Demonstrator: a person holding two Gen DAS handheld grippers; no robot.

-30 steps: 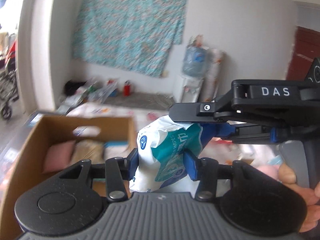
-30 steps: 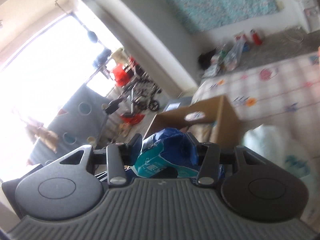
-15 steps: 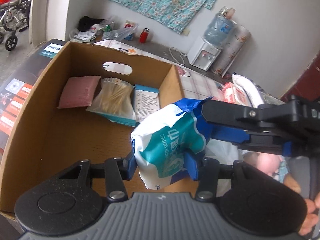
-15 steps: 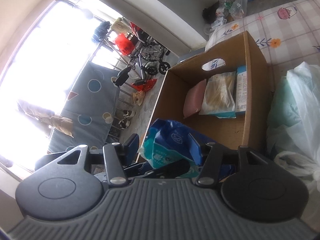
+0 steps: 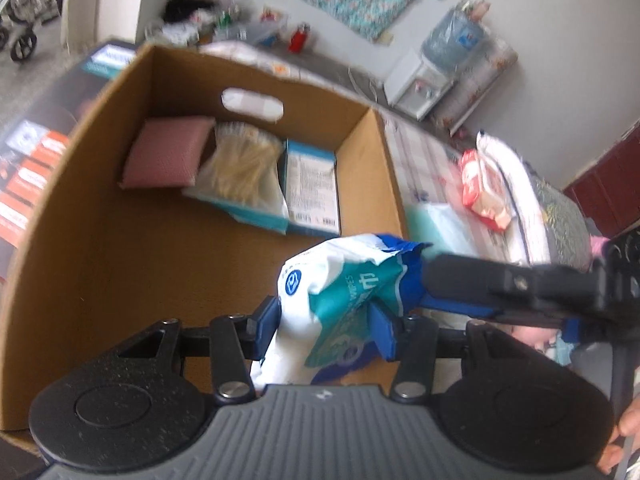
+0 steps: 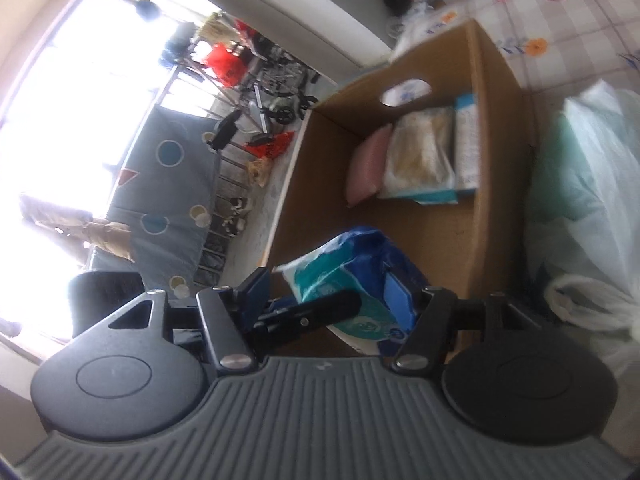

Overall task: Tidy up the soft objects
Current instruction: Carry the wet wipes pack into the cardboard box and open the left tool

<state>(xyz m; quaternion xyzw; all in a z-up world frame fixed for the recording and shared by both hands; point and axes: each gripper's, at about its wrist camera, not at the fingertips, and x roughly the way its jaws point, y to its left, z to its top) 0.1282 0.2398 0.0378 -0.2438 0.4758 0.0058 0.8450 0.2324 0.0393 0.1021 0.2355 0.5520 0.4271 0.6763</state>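
A white, teal and blue pack of wet wipes [image 5: 340, 296] is held between both grippers over the near part of an open cardboard box [image 5: 100, 240]. My left gripper [image 5: 324, 326] is shut on the pack's lower end. My right gripper [image 6: 328, 298] is shut on its other end [image 6: 352, 272]; in the left wrist view its fingers [image 5: 480, 280] come in from the right. The pack hangs above the box floor. In the box lie a pink sponge [image 5: 164, 154], a bag of cotton swabs [image 5: 244, 166] and a blue-white carton [image 5: 312, 192].
The box stands on a bed with a checked sheet [image 6: 580, 20]. A red-white wipes pack [image 5: 484, 192] and a white plastic bag [image 6: 592, 184] lie to the box's right. A water dispenser [image 5: 432, 68] stands by the far wall. A wheelchair [image 6: 280, 92] is beyond the box.
Both grippers have carried the wipes pack from beside the box to over its near end and lowered it toward the box floor. The hold on the pack is unchanged.
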